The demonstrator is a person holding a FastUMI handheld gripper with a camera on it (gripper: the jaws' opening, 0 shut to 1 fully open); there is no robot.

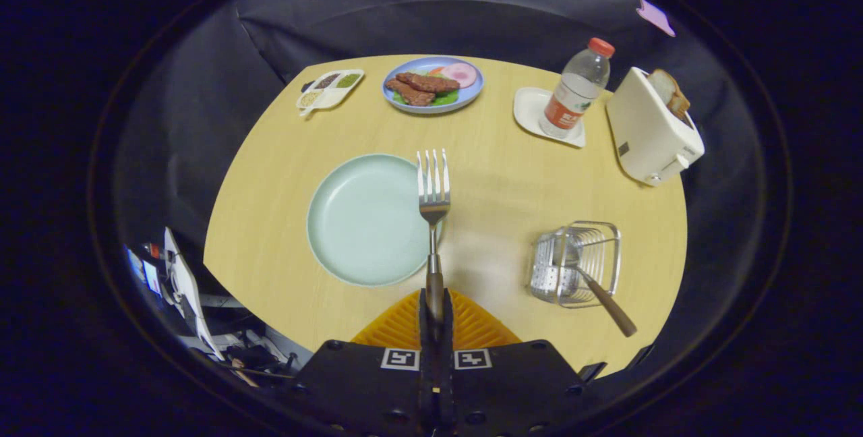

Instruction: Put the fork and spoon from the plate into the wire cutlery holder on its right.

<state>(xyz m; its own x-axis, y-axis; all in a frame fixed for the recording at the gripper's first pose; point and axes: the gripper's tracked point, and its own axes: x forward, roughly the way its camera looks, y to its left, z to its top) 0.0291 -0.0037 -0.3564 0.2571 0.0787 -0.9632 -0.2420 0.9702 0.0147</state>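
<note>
1. The gripper (435, 309) is clamped tight on the fork (433, 204), both fingers pressed against its brown handle, no gap between them.
2. The fork points straight ahead, tines out beyond the fingers, sitting over the right rim of the pale green plate (367, 220).
3. The plate lies bare on the round wooden table (499, 174), just ahead and left of the fingers.
4. Off to the right of the plate, well apart from it, stands the wire cutlery holder (577, 263).
5. The spoon (600, 292) is in that holder already, bowl down inside, its brown handle leaning out over the near edge.
6. Far side of the table: a blue plate of meat and ham (433, 84), with a white divided seasoning tray (330, 89) to its left.
7. To the right back there, a water bottle (578, 88) with a red cap stands on a white square coaster (536, 113), and beside it a white toaster (650, 128) with bread poking out.
</note>
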